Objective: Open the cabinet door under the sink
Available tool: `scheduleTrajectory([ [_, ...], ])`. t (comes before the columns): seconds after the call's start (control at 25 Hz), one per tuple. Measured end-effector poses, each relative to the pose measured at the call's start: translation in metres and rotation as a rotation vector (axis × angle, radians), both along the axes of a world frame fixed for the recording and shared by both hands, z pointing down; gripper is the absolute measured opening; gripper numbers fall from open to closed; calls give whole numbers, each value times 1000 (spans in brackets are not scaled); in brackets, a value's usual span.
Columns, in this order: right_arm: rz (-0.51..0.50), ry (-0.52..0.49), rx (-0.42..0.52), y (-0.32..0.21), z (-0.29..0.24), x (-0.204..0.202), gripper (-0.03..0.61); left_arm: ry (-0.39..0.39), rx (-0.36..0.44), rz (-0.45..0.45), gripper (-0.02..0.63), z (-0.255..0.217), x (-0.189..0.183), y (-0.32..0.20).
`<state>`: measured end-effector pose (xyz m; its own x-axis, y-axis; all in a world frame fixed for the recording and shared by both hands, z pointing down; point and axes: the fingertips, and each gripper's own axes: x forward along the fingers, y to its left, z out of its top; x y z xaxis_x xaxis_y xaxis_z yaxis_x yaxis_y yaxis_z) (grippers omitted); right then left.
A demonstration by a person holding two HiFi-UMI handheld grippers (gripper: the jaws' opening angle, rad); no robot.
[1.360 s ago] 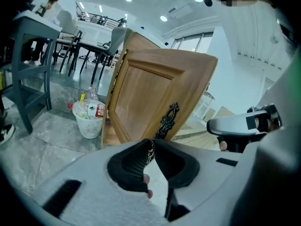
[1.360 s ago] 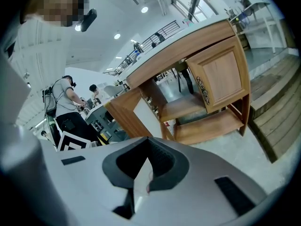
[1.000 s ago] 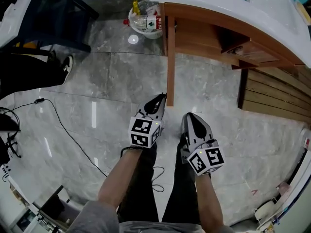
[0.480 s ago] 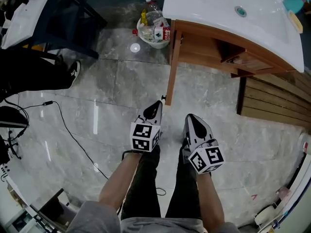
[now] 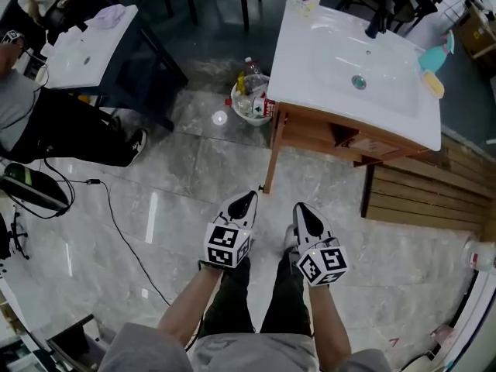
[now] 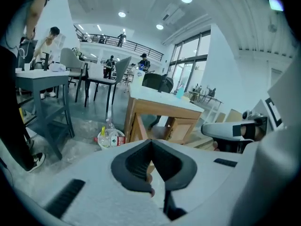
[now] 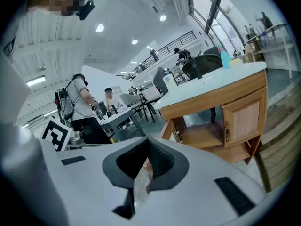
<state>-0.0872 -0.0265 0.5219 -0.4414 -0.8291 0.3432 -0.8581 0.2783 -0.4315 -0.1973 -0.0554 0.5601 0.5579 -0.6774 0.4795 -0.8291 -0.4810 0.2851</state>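
The sink cabinet (image 5: 325, 134) is wooden with a white basin top (image 5: 353, 68). Its left door (image 5: 273, 149) stands swung out towards me, edge-on, with a small dark knob (image 5: 263, 188) at its near end. The right door (image 7: 244, 117) is closed, and an inner shelf (image 7: 204, 135) shows in the open half. My left gripper (image 5: 246, 198) hovers just short of the knob, apart from it, shut on nothing. My right gripper (image 5: 301, 208) hangs beside it, also shut and empty. In the left gripper view the left gripper (image 6: 151, 142) points at the cabinet (image 6: 160, 114).
A white bucket of bottles (image 5: 249, 103) sits on the floor left of the cabinet. A dark table with a white top (image 5: 93, 45) and a seated person (image 5: 46, 122) are at the left. A cable (image 5: 116, 215) crosses the floor. A slatted wooden platform (image 5: 418, 200) lies at the right.
Both grippers have risen and drawn back. The left gripper's tip was at the door's knob a second ago and is now clear of it. The door stays swung out.
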Motion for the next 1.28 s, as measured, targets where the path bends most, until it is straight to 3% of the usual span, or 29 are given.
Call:
scheduleTrajectory([
  [0.44, -29, 8, 142, -8, -142, 12, 8, 54, 191, -10, 8, -170, 25, -4],
  [0.92, -40, 25, 343, 5, -271, 5, 8, 89, 400, 83, 8, -309, 47, 17],
  [1.28, -27, 77, 441, 9, -303, -7, 8, 107, 497, 137, 8, -342, 53, 20],
])
